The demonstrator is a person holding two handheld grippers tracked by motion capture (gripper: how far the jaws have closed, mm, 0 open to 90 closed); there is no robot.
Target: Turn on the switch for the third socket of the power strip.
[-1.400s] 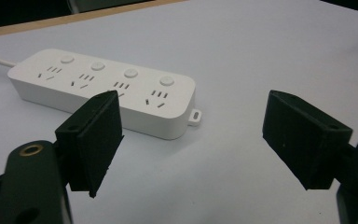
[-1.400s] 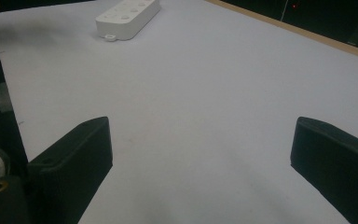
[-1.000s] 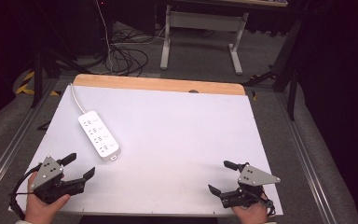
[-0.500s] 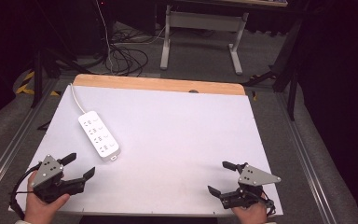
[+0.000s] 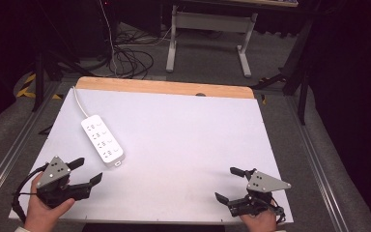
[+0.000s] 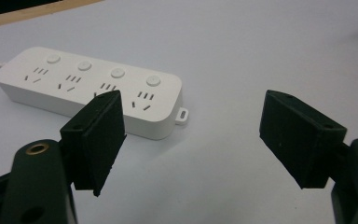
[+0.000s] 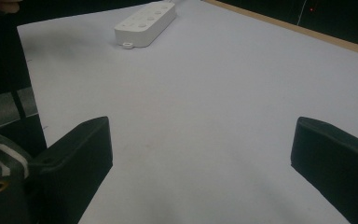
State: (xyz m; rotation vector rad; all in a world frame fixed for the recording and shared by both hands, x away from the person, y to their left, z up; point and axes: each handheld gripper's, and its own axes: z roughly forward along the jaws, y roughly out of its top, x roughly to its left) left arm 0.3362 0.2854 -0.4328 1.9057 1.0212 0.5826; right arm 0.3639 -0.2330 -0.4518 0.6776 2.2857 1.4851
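Left tool (image 5: 88, 170) agape, right tool (image 5: 228, 184) agape — both unmoved, power strip (image 5: 103, 140) unmoved.

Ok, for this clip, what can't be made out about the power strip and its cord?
- Plug end of the cord: in the high view it runs off the far left edge of the table and is lost against the dark floor.
- Power strip: in the left gripper view one jaw covers part of its near side.
- Switch states: the buttons are too small in the high view to read.
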